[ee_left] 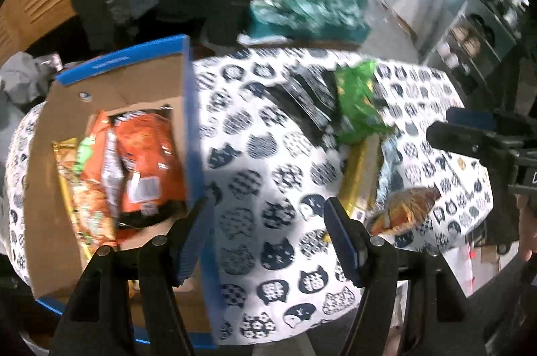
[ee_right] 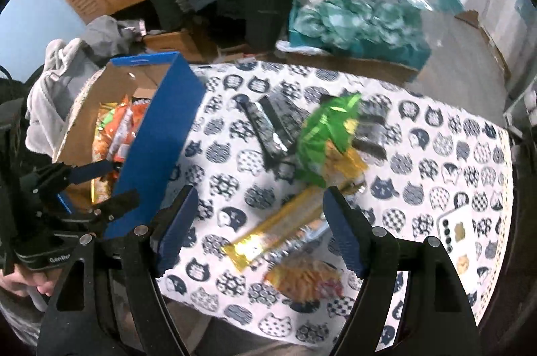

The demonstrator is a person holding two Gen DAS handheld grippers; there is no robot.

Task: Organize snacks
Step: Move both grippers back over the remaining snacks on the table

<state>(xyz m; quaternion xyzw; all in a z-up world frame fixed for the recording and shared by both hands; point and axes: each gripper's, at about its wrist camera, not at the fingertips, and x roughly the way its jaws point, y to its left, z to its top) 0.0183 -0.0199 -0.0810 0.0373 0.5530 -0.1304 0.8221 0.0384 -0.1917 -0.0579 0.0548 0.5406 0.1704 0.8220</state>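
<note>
- Cardboard box point(ee_right: 161, 107), blue outside and brown inside: stands at the left end of the table. It holds orange snack packets point(ee_left: 147, 154) and a gold-edged packet point(ee_left: 77, 188), lying overlapped.
- Table point(ee_left: 268, 181), under a cat-print cloth: carries the unsorted snacks, well apart from the box.
- Loose snacks: green bag point(ee_right: 322, 137) lying over black packets point(ee_right: 272, 127); gold bar wrapper point(ee_right: 275, 228) and a silver wrapper just beside it; orange chip packet point(ee_right: 305, 282) near the table's front edge.
- Left gripper point(ee_left: 268, 238): fingers spread wide, holding nothing, over the box's right wall and bare cloth.
- Right gripper point(ee_right: 258, 225): fingers spread wide, holding nothing, with the gold bar wrapper between them in view; contact cannot be told.
- Phone point(ee_right: 459, 235): lies on the cloth at the right end, not a snack.
- Risk, judged: the gold and silver wrappers touch, so a close could take both or let the slick foil slip out.
- Risk, judged: the chip packet lies near the edge; a sweeping finger could knock it off.
- Risk, judged: a hard pinch may crush chips.
- Risk, judged: the left gripper hangs near the box wall and could nudge or tip it.
</note>
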